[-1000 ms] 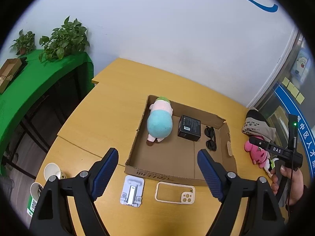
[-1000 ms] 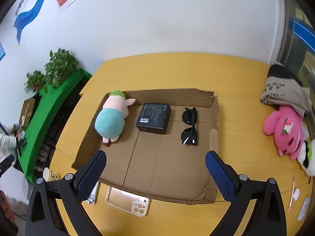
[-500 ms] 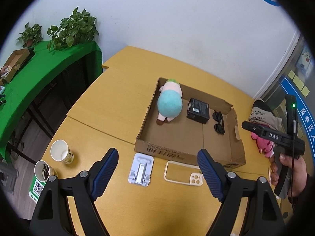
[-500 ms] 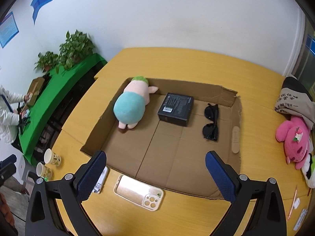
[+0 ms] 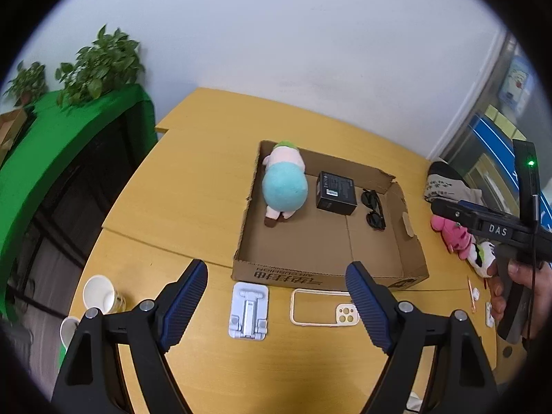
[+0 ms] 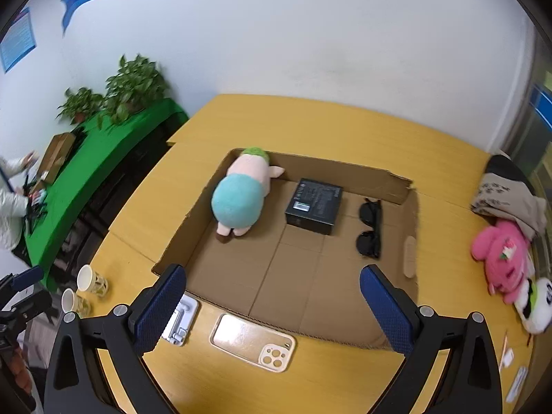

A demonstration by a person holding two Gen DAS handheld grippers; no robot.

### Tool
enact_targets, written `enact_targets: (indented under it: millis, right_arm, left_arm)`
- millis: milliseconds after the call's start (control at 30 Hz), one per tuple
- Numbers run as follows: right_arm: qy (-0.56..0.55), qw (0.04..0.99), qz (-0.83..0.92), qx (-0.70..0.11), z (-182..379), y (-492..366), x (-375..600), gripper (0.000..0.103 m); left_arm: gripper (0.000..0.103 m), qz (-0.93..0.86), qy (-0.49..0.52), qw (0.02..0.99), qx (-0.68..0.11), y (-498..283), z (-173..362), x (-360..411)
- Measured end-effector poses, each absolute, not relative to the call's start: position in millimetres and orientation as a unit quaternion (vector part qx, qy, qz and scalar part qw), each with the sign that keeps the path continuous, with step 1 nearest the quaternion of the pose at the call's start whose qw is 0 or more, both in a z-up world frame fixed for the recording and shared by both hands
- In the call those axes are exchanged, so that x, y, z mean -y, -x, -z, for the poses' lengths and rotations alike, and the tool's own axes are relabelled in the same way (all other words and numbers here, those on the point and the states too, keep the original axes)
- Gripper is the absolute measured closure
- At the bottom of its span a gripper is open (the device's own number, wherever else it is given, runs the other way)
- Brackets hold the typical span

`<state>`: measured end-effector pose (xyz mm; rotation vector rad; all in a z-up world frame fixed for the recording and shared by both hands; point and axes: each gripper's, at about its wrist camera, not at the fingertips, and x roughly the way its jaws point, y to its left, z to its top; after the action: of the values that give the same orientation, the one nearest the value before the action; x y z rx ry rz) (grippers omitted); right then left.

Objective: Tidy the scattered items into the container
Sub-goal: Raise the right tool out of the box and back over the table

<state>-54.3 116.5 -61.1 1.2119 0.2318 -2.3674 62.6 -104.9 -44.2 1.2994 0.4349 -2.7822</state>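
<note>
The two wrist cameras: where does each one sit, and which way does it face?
Left wrist: on the left claw, looking down at the phone stand; a hand shows at right.
Right wrist: on the right claw, looking down over the cardboard box.
Both show the box, phone case and table.

Both wrist cameras look steeply down from the near edge of the worktop (image 5: 193,186); the left one sits farther left. Both take in the cardboard box (image 5: 324,272) and the back wall.
</note>
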Motion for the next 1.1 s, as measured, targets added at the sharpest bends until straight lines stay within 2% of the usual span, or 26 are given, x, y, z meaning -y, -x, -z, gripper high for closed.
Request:
enact_targets:
  millis: [600,1100]
  right_arm:
    - [-0.415,0.133,0.892,-0.116,6,-15,-111,0.001]
    - [-0.421,0.137,0.889,-0.112,10,-38,-108,0.001]
  left_arm:
    - [0.021,0.897,-0.413,-0.134,-0.077,-11,25,66]
    - [0.021,0.895,-0.417,-0.122,-0.097,-33,35,72]
